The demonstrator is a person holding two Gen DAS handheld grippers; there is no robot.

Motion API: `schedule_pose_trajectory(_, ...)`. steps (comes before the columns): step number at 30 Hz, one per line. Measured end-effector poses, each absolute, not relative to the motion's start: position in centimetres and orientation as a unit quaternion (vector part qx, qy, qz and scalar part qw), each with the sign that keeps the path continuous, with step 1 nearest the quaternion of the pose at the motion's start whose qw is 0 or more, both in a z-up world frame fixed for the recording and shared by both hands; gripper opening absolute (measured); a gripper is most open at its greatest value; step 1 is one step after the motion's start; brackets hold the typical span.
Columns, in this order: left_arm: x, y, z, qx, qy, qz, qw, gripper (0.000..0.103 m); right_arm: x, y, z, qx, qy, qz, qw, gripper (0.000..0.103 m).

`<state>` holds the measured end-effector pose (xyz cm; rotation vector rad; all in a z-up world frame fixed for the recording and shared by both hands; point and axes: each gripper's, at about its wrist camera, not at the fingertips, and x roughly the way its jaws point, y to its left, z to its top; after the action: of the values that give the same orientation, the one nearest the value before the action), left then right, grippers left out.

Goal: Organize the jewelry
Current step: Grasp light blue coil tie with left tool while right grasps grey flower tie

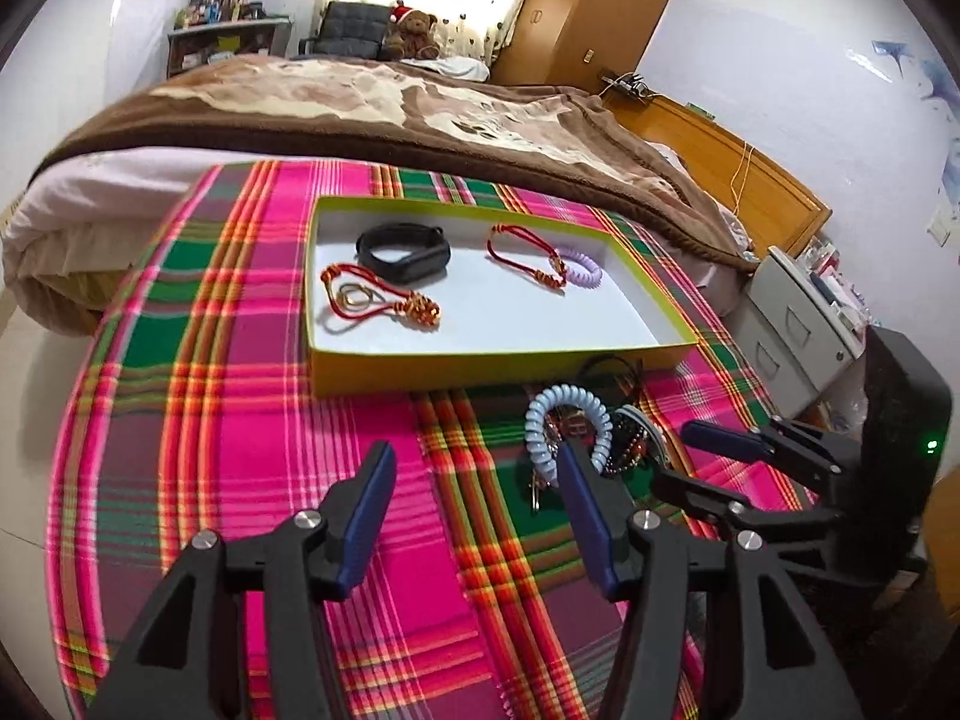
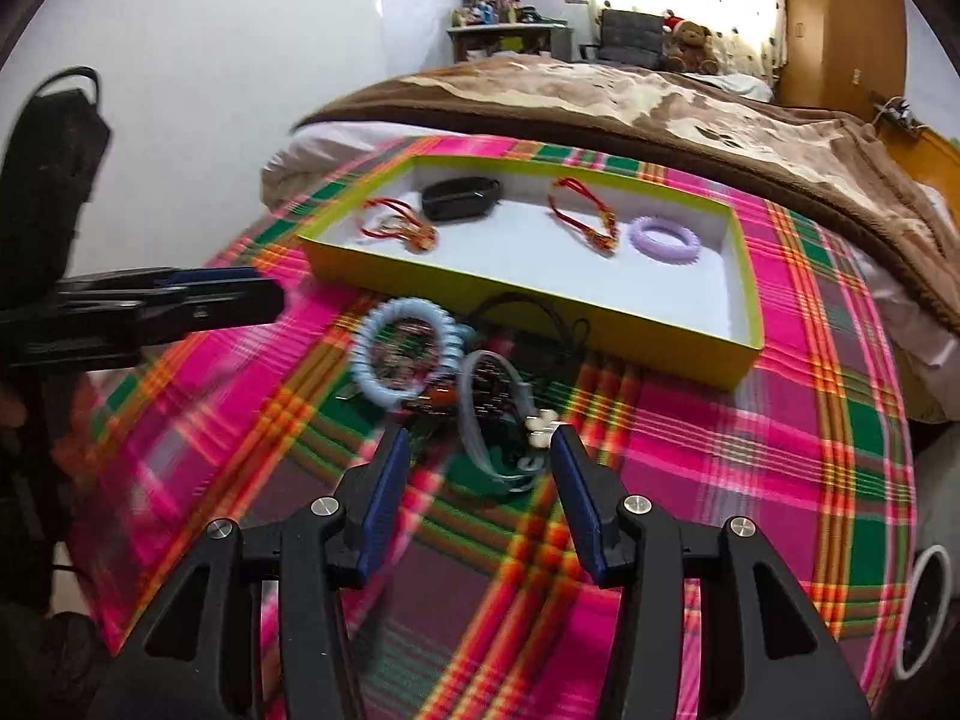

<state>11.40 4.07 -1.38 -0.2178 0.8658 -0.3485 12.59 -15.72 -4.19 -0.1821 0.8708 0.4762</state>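
Both grippers hover with jaws wide and empty over a plaid cloth (image 1: 252,420) spread on the bed. The left gripper (image 1: 474,468) and right gripper (image 2: 480,450) flank a tangled pile of bracelets (image 2: 444,378), apparently beaded, beside the tray's (image 1: 480,366) near edge; the tray holds five pieces.
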Motion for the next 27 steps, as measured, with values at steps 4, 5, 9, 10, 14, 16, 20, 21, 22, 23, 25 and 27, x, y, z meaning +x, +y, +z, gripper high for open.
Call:
schedule_pose_trajectory(4, 11.3, 4.1, -1.5, -0.106, 0.416, -0.173, 0.886, 0.058, 13.1, -15.3, -4.8, -0.119, 0.417, 0.214, 0.875, 0.049)
schedule_pose_trajectory(5, 11.3, 4.1, -1.4, -0.107, 0.415, -0.174, 0.886, 0.058, 13.2, -15.3, -5.0, -0.119, 0.420, 0.215, 0.874, 0.049)
schedule_pose_trajectory(9, 11.3, 4.0, -1.3, -0.106, 0.416, -0.177, 0.886, 0.058, 13.9, -15.6, -5.6, -0.108, 0.431, 0.217, 0.869, 0.049)
schedule_pose_trajectory(10, 11.4, 4.0, -1.3, -0.105, 0.418, -0.177, 0.885, 0.058, 14.0, -15.8, -5.6, -0.104, 0.431, 0.218, 0.869, 0.048)
schedule_pose_trajectory(14, 11.7, 3.8, -1.6, -0.103, 0.424, -0.177, 0.882, 0.058, 13.9, -16.4, -5.5, -0.092, 0.431, 0.221, 0.870, 0.021)
schedule_pose_trajectory(16, 11.8, 3.6, -1.6, -0.101, 0.425, -0.174, 0.883, 0.058, 13.8, -16.7, -5.4, -0.088, 0.429, 0.226, 0.870, 0.020)
schedule_pose_trajectory(20, 12.2, 3.3, -1.8, -0.098, 0.430, -0.176, 0.880, 0.058, 13.6, -17.0, -5.0, -0.082, 0.423, 0.229, 0.873, 0.014)
schedule_pose_trajectory(21, 12.4, 3.2, -1.9, -0.097, 0.432, -0.177, 0.879, 0.058, 13.6, -17.1, -4.9, -0.081, 0.422, 0.226, 0.874, 0.014)
schedule_pose_trajectory(22, 12.5, 3.0, -2.0, -0.095, 0.434, -0.179, 0.878, 0.058, 13.5, -17.2, -4.8, -0.083, 0.421, 0.222, 0.876, 0.014)
schedule_pose_trajectory(23, 12.7, 2.9, -2.2, -0.092, 0.437, -0.181, 0.876, 0.058, 13.4, -17.3, -4.7, -0.085, 0.418, 0.220, 0.877, 0.014)
schedule_pose_trajectory(25, 13.0, 2.4, -2.3, -0.083, 0.443, -0.179, 0.875, 0.058, 13.3, -17.8, -4.5, -0.076, 0.414, 0.221, 0.880, 0.014)
schedule_pose_trajectory(27, 13.3, 1.9, -2.3, -0.073, 0.445, -0.183, 0.874, 0.058, 13.2, -18.4, -4.2, -0.058, 0.412, 0.224, 0.881, 0.014)
